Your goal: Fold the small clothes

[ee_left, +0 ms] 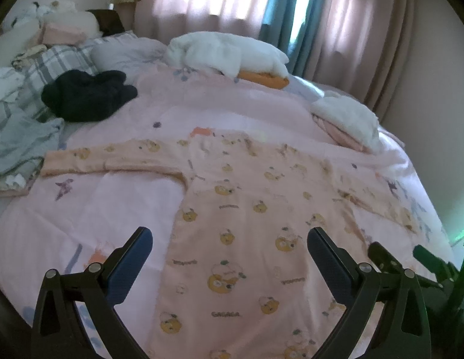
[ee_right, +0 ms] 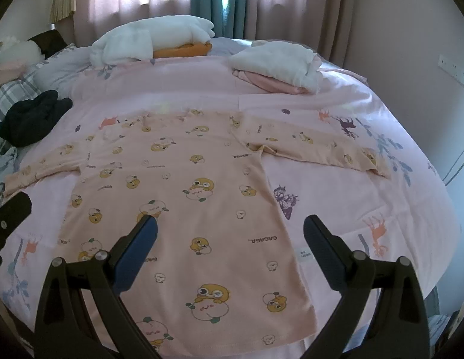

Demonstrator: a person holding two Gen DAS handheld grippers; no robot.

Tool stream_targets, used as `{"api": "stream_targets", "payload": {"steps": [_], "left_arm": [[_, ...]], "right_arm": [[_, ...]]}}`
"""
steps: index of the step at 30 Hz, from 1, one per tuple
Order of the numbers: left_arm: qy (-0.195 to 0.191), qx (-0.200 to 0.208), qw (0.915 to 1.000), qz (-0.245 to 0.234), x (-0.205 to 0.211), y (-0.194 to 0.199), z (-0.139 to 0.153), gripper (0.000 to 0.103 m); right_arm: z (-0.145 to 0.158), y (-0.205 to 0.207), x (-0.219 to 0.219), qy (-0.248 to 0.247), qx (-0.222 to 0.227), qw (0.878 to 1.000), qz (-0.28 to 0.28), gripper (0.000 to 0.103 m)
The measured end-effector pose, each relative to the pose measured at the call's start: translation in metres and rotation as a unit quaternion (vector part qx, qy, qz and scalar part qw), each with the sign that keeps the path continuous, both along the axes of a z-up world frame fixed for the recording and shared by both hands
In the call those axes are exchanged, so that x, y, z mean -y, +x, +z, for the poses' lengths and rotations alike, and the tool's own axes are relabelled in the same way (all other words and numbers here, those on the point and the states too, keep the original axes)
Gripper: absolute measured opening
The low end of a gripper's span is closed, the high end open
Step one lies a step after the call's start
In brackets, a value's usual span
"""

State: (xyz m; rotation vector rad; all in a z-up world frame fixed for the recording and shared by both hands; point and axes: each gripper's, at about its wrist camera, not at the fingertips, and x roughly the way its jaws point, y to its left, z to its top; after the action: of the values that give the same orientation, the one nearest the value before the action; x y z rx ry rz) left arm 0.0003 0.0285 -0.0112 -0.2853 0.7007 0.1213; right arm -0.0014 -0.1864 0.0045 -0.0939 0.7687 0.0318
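A small pink long-sleeved shirt (ee_left: 241,233) with yellow cartoon prints lies flat on the pink bedspread (ee_left: 112,197), both sleeves spread sideways. It also shows in the right wrist view (ee_right: 184,197). My left gripper (ee_left: 230,239) is open and empty, hovering above the shirt's lower left part. My right gripper (ee_right: 230,226) is open and empty above the shirt's lower right part. The right gripper also shows at the right edge of the left wrist view (ee_left: 405,257).
A black garment (ee_left: 88,94) lies at the far left of the bed. A folded white and pink stack (ee_right: 280,67) sits at the far right. A white plush with an orange part (ee_right: 160,40) lies by the curtains. Plaid bedding (ee_left: 55,62) and clutter lie at left.
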Motion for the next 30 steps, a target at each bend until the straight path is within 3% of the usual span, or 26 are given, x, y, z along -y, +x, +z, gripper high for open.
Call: {"api": "stream_targets", "payload": {"steps": [30], "left_arm": [[0.001,-0.008,1.0000,0.005,0.0031,0.0047,-0.0015,0.102]], "right_arm": [[-0.0054,-0.0009,-0.0043,-0.004,-0.004,1.000,0.022,0.099]]}}
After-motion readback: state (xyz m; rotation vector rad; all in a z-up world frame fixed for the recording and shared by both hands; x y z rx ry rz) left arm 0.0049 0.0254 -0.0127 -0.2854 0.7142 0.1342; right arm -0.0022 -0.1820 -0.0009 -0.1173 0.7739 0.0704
